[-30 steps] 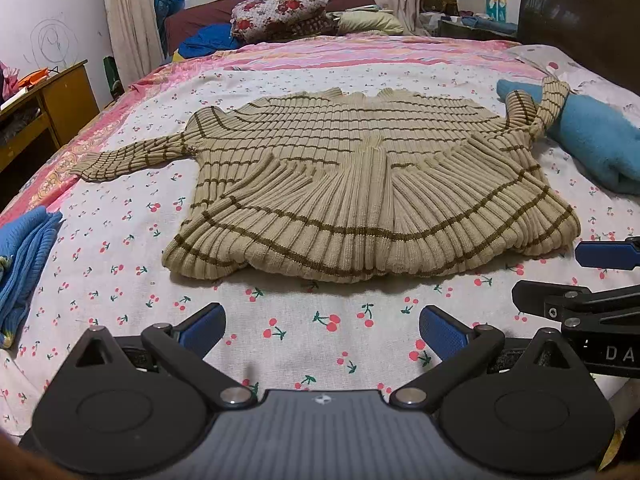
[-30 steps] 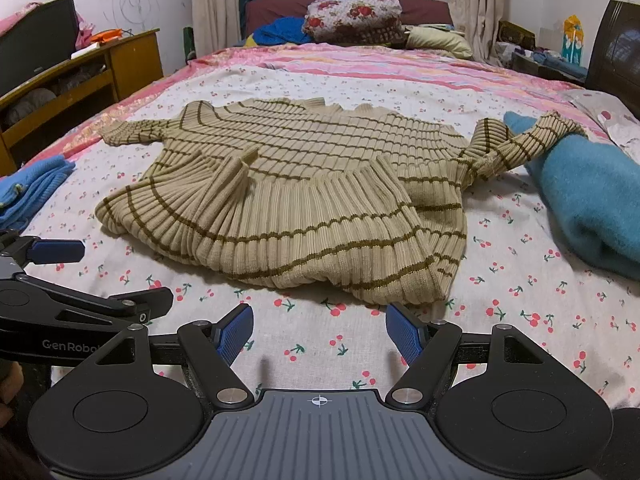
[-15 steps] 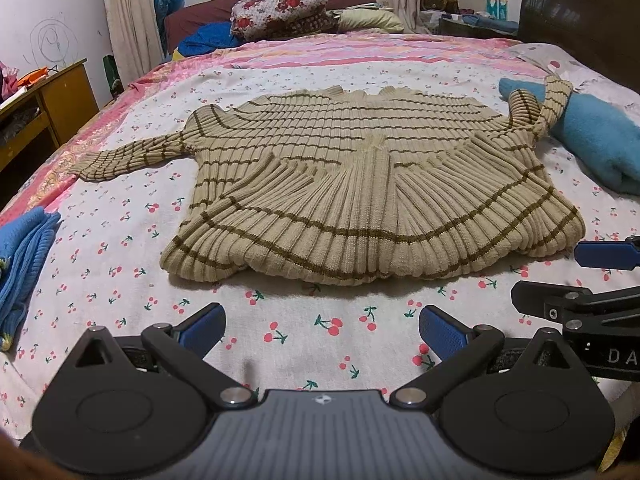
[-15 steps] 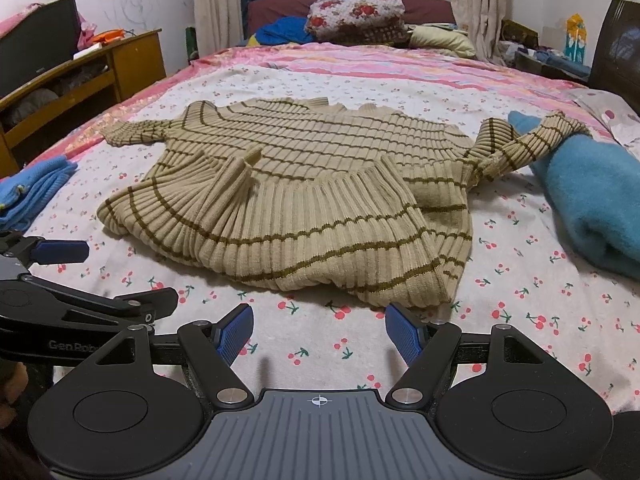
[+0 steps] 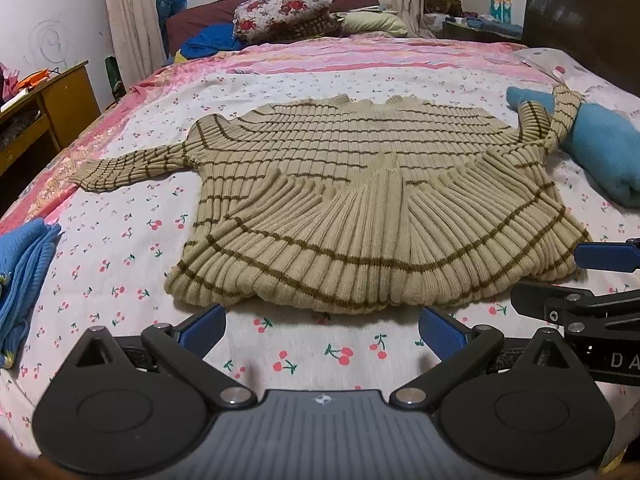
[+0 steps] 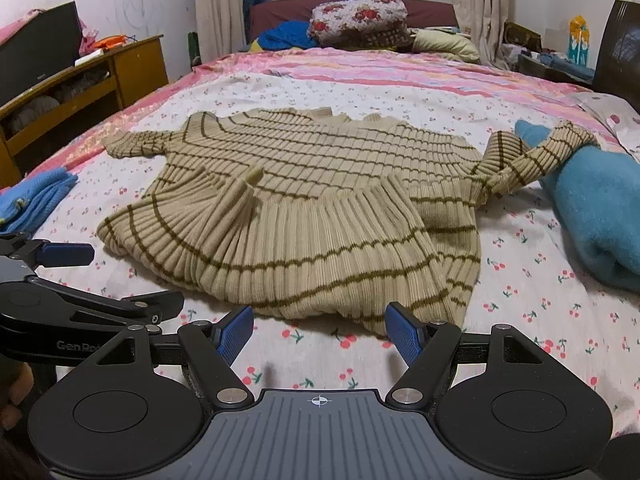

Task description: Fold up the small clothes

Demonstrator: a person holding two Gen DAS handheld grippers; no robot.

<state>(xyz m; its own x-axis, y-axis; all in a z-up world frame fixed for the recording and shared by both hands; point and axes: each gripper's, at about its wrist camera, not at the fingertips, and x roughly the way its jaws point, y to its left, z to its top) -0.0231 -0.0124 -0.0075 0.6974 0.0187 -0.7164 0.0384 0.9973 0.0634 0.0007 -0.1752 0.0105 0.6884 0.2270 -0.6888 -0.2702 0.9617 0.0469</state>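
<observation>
Sweater (image 5: 360, 208) is the thing to be folded: a ribbed beige knit with thin brown stripes, lying on the cherry-print bedsheet (image 5: 120, 264) with its hem turned up over the body in a fanned, rumpled fold. Over the last second it has loomed larger in both wrist views, so both claws have closed in on its near edge.

Nearest that edge, the left gripper (image 5: 322, 326) hangs just short of the hem, fingers spread wide and holding nothing. The right gripper (image 6: 320, 334) sits likewise before the near right corner, spread and empty; its blue fingertips (image 6: 404, 334) are close to the knit, though I cannot tell if they touch. My reading is that a two-handed pinch of the near edge comes next, and the folding is only partly done.

Left of the sweater lies a folded blue garment (image 5: 20, 280); its left sleeve (image 5: 132, 166) stretches flat that way. To the right, the other sleeve (image 6: 532, 156) drapes over a rolled blue towel (image 6: 596, 208) and will need tucking in. Beyond the sweater, a floral pillow (image 6: 360, 16) rests at the bed's far end.
</observation>
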